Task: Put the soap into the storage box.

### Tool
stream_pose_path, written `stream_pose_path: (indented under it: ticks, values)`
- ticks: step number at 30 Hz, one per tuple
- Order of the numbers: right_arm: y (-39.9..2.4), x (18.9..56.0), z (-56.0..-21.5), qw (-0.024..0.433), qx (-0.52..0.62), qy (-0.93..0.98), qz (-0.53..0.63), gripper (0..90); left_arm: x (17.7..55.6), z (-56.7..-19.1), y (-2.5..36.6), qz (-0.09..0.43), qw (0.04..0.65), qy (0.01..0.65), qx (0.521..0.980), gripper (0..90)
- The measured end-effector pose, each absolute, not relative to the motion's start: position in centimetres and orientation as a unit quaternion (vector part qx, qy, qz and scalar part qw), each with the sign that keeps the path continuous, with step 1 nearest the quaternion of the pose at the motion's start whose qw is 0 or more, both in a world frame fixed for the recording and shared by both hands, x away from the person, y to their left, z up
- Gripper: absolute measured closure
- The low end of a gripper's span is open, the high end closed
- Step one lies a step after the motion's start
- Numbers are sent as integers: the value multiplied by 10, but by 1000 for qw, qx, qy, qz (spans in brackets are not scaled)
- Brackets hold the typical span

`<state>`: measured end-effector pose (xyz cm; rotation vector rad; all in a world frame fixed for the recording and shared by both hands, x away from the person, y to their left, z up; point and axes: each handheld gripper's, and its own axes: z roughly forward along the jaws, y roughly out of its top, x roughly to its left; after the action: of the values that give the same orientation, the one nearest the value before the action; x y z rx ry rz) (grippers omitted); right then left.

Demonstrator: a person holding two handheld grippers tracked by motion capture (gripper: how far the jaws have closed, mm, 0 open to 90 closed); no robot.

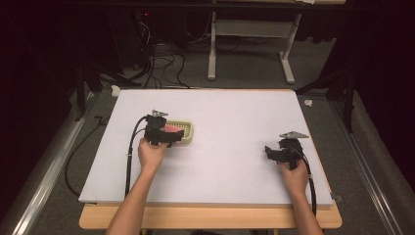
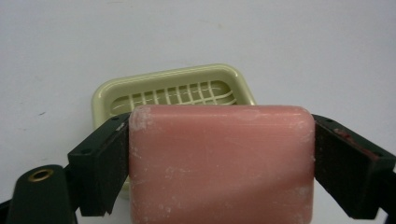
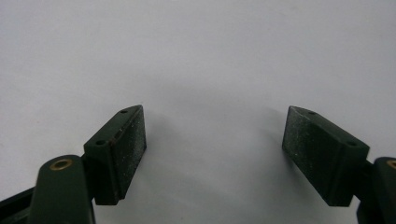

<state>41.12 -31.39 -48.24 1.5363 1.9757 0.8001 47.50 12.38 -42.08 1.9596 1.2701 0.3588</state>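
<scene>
- Soap bar (image 1: 171, 129), pink, sits in our left gripper (image 1: 164, 134) in the high view, held over the near-left part of the soap dish (image 1: 188, 132), which stands left of the tabletop's (image 1: 235, 117) middle. Our right gripper (image 1: 281, 154) hovers near the right edge, well apart from both.
- In the left gripper view we see the soap bar (image 2: 219, 163) clamped by its two short ends, a black jaw flat against each. The pale yellow-green soap dish (image 2: 177, 91) lies just beyond, its slatted grid bare.
- In the right gripper view our right gripper (image 3: 215, 154) has its jaws spread wide with nothing between them, above plain white tabletop (image 3: 196, 56).
- We judge the risk to be a slip: the bar's chalky, smooth ends may slide out of the pads if we tilt or loosen early, and it could land on the dish's rim rather than inside.
- We count one soap bar, one soap dish, two grippers.
</scene>
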Motion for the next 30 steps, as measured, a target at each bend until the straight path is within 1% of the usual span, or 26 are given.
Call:
stream_pose_path:
  ticks: [3, 6, 18, 30]
  values:
    - [-314, 411, -482, 254, 566, 727, 294, 221, 478, -420, 119, 144, 373, 495, 771, 141]
    - [-314, 411, -482, 254, 566, 727, 294, 221, 482, -422, 120, 136, 377, 503, 765, 141]
    - [-314, 411, -482, 254, 565, 727, 294, 222, 492, -432, 122, 134, 370, 526, 754, 141]
    - [-314, 411, -483, 256, 565, 727, 294, 222, 498, -437, 120, 148, 370, 532, 747, 141]
